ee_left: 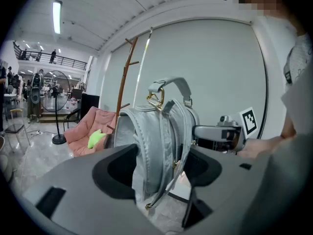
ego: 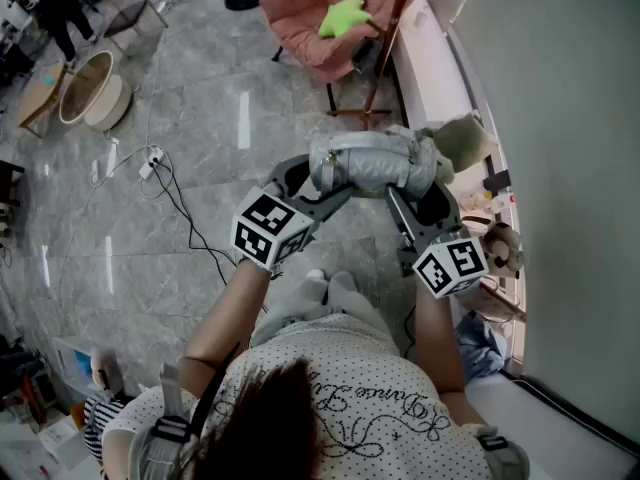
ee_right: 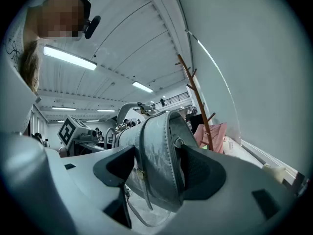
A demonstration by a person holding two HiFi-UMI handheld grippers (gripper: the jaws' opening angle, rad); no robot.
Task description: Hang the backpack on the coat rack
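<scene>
A grey backpack (ego: 370,163) hangs in the air in front of me, clamped from both sides. My left gripper (ego: 305,183) is shut on its left end and my right gripper (ego: 425,193) on its right end. In the left gripper view the backpack (ee_left: 156,141) fills the gap in the left gripper (ee_left: 159,168), its top handle (ee_left: 171,84) and gold clasp standing up. In the right gripper view the backpack (ee_right: 156,151) sits pressed in the right gripper (ee_right: 159,168). The brown wooden coat rack (ego: 385,53) stands ahead by the wall, also visible as coat rack (ee_left: 124,80) and coat rack (ee_right: 198,104).
A pink lounge chair (ego: 310,28) with a green cushion (ego: 345,15) stands beside the rack. A white ledge (ego: 430,63) runs along the right wall with small items on it. A power strip and cables (ego: 150,163) lie on the grey floor to the left.
</scene>
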